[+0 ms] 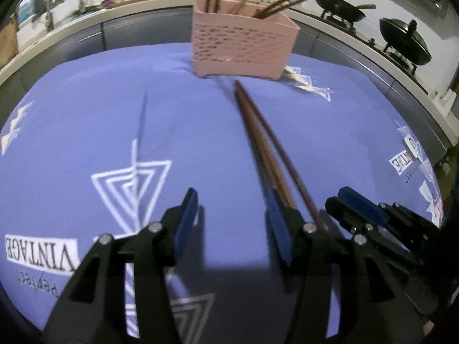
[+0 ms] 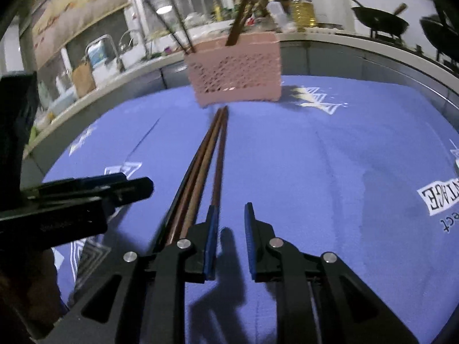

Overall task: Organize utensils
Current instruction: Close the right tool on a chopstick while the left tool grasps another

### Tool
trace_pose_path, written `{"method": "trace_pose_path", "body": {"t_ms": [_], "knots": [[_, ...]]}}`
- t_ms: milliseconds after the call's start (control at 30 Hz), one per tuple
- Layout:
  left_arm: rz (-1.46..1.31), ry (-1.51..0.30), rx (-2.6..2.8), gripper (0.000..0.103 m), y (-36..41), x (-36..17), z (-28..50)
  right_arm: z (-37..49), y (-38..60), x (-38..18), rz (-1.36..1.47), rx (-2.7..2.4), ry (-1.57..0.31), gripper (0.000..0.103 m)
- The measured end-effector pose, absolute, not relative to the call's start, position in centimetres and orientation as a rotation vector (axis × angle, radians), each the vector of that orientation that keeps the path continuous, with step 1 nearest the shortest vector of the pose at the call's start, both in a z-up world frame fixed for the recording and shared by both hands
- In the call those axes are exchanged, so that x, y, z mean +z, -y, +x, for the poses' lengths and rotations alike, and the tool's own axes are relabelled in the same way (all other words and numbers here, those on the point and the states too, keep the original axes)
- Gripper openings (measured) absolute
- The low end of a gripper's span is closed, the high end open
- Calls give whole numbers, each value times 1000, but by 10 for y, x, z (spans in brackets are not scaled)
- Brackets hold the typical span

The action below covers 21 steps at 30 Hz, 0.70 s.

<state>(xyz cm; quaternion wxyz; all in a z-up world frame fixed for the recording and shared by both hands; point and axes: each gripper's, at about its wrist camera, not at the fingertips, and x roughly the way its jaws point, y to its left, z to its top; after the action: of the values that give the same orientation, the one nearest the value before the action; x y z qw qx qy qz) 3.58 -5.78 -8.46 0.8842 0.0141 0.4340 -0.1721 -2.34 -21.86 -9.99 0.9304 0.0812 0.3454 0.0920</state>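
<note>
Chopsticks (image 1: 259,140) lie on the blue cloth (image 1: 86,132) pointing at the pink holder (image 1: 243,46), between the released left hand-held gripper (image 1: 232,223) and the empty, narrowly parted right hand-held gripper (image 2: 229,229)

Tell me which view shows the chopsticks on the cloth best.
Right wrist: the chopsticks run centred and full-length toward the pink holder. Left wrist shows the chopsticks too, but blurrier and partly hidden behind a finger.

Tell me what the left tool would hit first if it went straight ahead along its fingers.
Probably the purple tablecloth, since the left tool tilts downward; beyond that lies the pink utensil holder. Depth is hard to judge through the fisheye.
</note>
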Motion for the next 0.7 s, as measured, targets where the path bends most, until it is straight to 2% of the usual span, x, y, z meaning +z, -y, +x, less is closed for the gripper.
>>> {"method": "trace_pose_path", "body": {"t_ms": [333,700], "knots": [[86,-947,-329,49,79,-100,48,-21,228,-105,216,221,-716,19],[195,-910,-292,49,91,-103,50,-18,199,-109,89,304,-757,19]]}}
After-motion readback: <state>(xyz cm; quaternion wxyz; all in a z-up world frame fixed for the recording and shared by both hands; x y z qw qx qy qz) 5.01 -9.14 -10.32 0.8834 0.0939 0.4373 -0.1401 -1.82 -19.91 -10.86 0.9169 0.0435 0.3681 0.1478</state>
